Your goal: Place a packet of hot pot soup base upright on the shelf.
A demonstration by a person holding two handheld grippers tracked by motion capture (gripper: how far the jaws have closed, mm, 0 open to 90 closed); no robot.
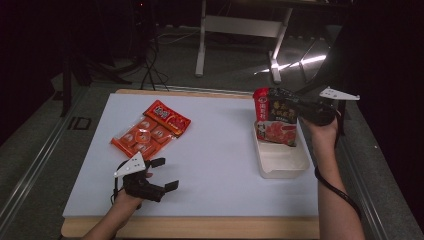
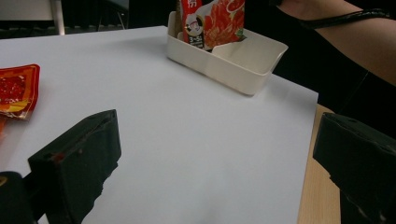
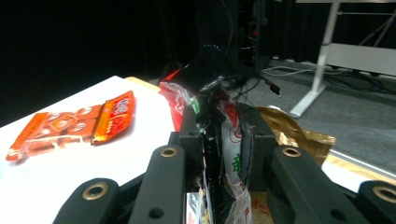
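A red and black snack bag (image 1: pixel 277 122) stands upright in the far end of a white tray (image 1: pixel 282 167) at the table's right side. My right gripper (image 1: pixel 292 107) is shut on the bag's upper right edge. In the right gripper view the crumpled bag (image 3: pixel 231 126) is pinched between the two jaws of my right gripper (image 3: pixel 218 154). My left gripper (image 1: pixel 165 174) rests near the front left of the table, open, with nothing between its fingers. In the left gripper view its jaws (image 2: pixel 217 135) stand wide over bare white table, facing the tray (image 2: pixel 243 70) and the bag (image 2: pixel 215 21).
A red packet (image 1: pixel 167 117) and an orange packet of small snacks (image 1: pixel 140 137) lie side by side at the table's left. The near half of the tray is vacant. A person's right forearm (image 2: pixel 345 32) reaches along the table's right edge. Dark floor and a desk frame lie beyond.
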